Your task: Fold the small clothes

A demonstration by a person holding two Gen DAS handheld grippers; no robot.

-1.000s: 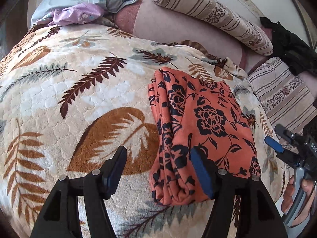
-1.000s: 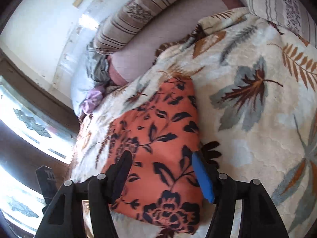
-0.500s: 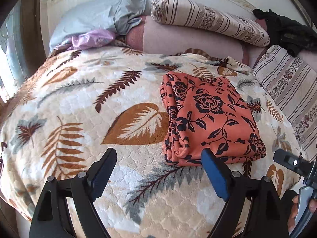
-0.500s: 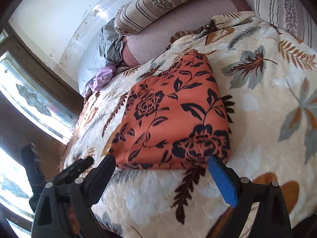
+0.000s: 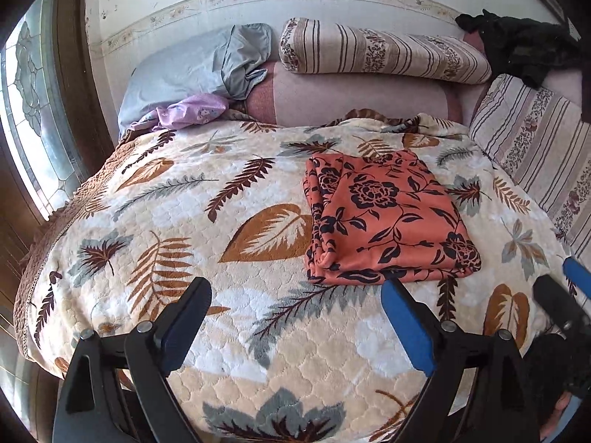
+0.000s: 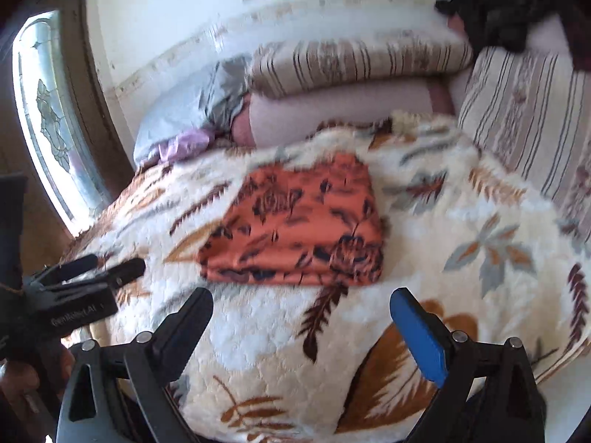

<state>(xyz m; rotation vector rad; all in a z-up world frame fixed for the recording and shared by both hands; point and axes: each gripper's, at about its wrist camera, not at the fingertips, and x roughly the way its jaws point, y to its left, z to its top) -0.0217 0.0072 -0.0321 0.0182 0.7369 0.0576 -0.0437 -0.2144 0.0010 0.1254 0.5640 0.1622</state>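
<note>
Leaf-print blanket spread over the bed. On it, right of centre, folded orange floral garment, flat in a neat rectangle, long axis running away toward the pillows. Ahead of and apart from both tools. Left gripper slightly nearer, jaws opening, nothing between. Right gripper likewise opening and empty, near edge of cloth just beyond its tips

Orange floral garment folded flat on blanket.
</note>
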